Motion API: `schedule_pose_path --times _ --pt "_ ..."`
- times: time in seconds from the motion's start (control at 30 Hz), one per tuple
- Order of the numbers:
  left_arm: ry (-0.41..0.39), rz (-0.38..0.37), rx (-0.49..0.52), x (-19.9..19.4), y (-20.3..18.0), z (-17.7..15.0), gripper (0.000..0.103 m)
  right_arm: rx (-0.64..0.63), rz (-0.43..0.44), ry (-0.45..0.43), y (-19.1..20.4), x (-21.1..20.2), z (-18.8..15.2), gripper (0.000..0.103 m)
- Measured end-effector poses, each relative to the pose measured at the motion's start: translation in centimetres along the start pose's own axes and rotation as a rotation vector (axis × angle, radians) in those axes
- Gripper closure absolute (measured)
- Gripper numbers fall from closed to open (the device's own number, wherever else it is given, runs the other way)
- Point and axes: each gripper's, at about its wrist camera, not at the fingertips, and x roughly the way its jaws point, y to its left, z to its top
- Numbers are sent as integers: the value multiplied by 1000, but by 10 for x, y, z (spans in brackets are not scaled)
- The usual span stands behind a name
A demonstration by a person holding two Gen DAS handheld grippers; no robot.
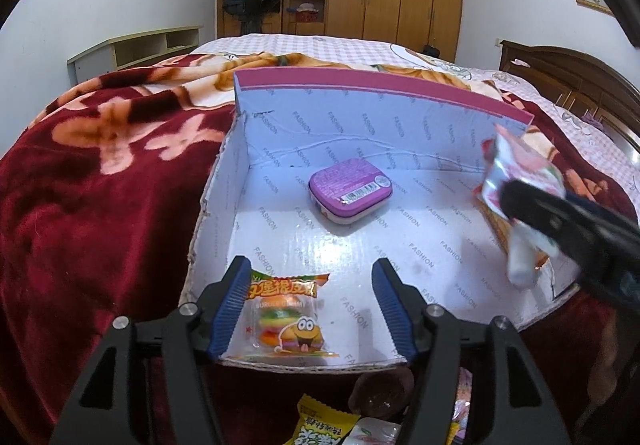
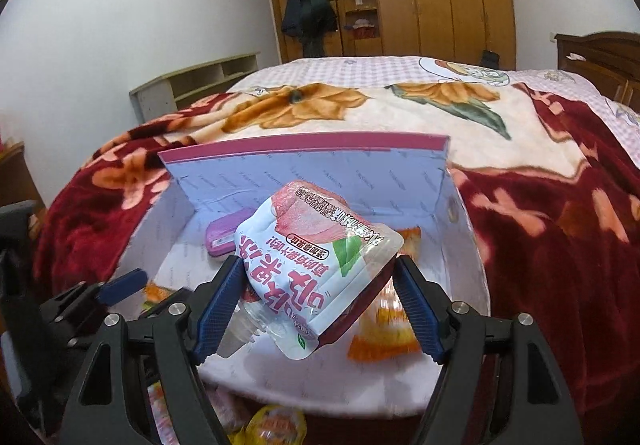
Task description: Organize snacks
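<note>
- We are clamping our right gripper on the pouch, spout at seven o'clock, over the box.
- Our left gripper is standing released; the gummy is lying at nine o'clock between its jaws.

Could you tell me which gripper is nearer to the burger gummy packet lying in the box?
Left. The left gripper stands open around the burger gummy packet; the right gripper, holding the jelly pouch, is off toward the box's right side.

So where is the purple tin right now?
The purple tin lies in the middle of the white box, toward its back wall. In the left wrist view, it is beyond the burger gummy packet.
</note>
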Motion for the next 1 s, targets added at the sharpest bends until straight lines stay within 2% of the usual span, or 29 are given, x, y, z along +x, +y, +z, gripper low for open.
schedule_pose_path --times 0.17,0.37,0.53,0.77,1.0 --pt "1 1 1 0 0 0 36 -3 5 46 -4 23 9 26" --pt "1 2 2 1 -1 0 35 20 17 89 -8 36 5 25" --pt "1 0 0 1 -1 0 34 26 27 83 -8 36 6 23" --pt "1 0 1 1 -1 0 34 31 62 78 -6 33 6 15" --pt "1 1 1 1 -1 0 34 20 70 61 -2 21 6 14"
